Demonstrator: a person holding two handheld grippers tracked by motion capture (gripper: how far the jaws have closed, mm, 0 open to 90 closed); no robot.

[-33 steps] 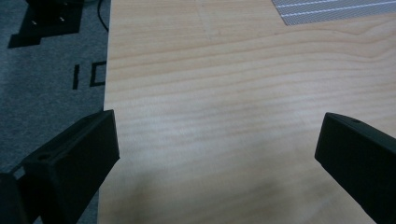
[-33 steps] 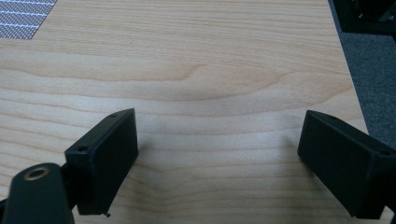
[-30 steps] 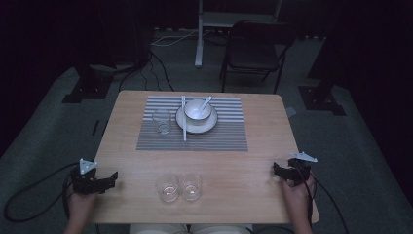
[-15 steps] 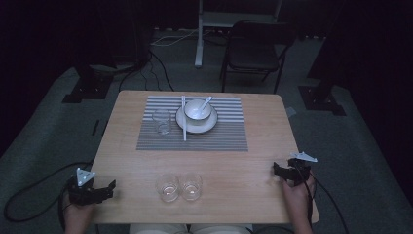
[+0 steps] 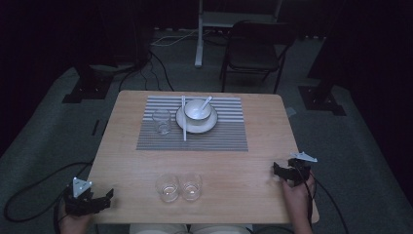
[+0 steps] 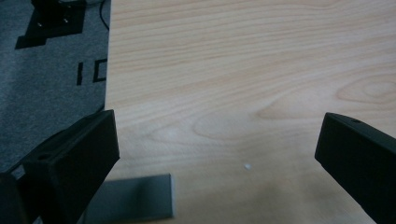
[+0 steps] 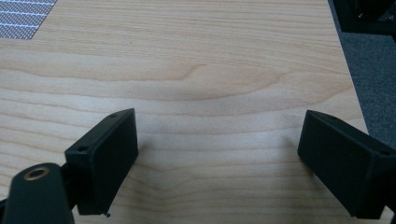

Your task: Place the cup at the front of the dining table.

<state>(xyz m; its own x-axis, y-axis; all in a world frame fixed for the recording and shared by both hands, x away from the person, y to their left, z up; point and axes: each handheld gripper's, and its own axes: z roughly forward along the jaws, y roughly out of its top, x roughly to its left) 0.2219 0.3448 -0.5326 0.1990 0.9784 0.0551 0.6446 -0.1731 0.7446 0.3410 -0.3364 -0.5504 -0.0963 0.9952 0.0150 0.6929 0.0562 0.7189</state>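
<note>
Wooden desk (image 5: 243, 161) carries two empty glasses (image 5: 178, 186) side by side at lower centre of the high view. Left gripper (image 5: 100, 201) sits at lower left, right gripper (image 5: 281, 171) at lower right; both have jaws spread wide, holding nothing
</note>
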